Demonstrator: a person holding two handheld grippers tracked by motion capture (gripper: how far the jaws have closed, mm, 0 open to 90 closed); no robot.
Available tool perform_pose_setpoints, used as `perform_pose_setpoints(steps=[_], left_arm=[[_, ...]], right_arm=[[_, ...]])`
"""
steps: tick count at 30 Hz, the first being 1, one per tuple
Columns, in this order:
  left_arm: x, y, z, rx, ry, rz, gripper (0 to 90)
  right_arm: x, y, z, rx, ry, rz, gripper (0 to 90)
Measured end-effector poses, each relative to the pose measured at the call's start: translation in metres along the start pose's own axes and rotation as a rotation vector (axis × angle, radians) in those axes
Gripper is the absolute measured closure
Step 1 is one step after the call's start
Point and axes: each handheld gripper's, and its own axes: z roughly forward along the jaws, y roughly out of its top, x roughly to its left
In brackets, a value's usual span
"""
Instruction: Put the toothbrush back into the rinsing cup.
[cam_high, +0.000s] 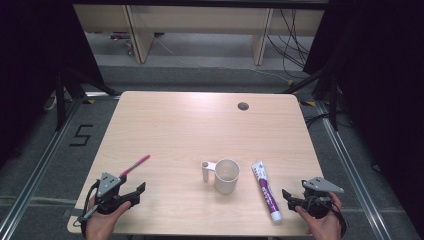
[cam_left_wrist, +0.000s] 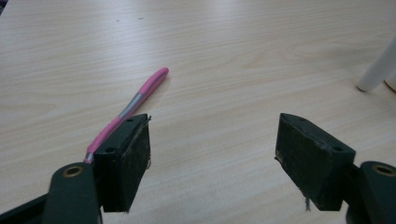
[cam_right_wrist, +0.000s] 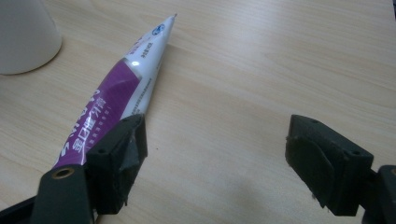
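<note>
A slim pink stick with a grey band (cam_high: 135, 165) lies on the wooden table (cam_high: 200, 125) at the front left. My left gripper (cam_high: 139, 194) hovers just in front of it, open and empty. In the left gripper view the pink stick (cam_left_wrist: 144, 91) runs behind the left jaw, outside the gap of that gripper (cam_left_wrist: 214, 126). A white mug (cam_high: 226, 176) stands at the front centre. To its right lies a purple and white toothpaste tube (cam_high: 265, 190). My right gripper (cam_high: 287, 200) is open beside the tube's cap end. The tube (cam_right_wrist: 121, 88) passes behind the left jaw of this gripper (cam_right_wrist: 217, 123).
A round cable hole (cam_high: 243, 106) sits near the table's far edge. The mug's handle (cam_left_wrist: 376, 70) shows at the right edge of the left gripper view, and the mug's wall (cam_right_wrist: 25, 37) at the top left of the right gripper view. Dark floor and rails surround the table.
</note>
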Motion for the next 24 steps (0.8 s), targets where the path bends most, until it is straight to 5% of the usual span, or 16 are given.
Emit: perform_pose_setpoints(steps=[4, 15, 24], left_arm=[[0.003, 0.007, 0.007, -0.004, 0.003, -0.005, 31.8], [0.015, 0.025, 0.035, -0.024, 0.042, 0.072, 77.7], [0.029, 0.038, 0.054, 0.019, 0.079, 0.058, 89.5]], right_arm=[[-0.001, -0.001, 0.000, 0.002, -0.003, -0.001, 22.1], [-0.002, -0.002, 0.002, 0.001, 0.010, 0.006, 22.8], [-0.002, -0.002, 0.002, 0.004, 0.021, 0.013, 23.3]])
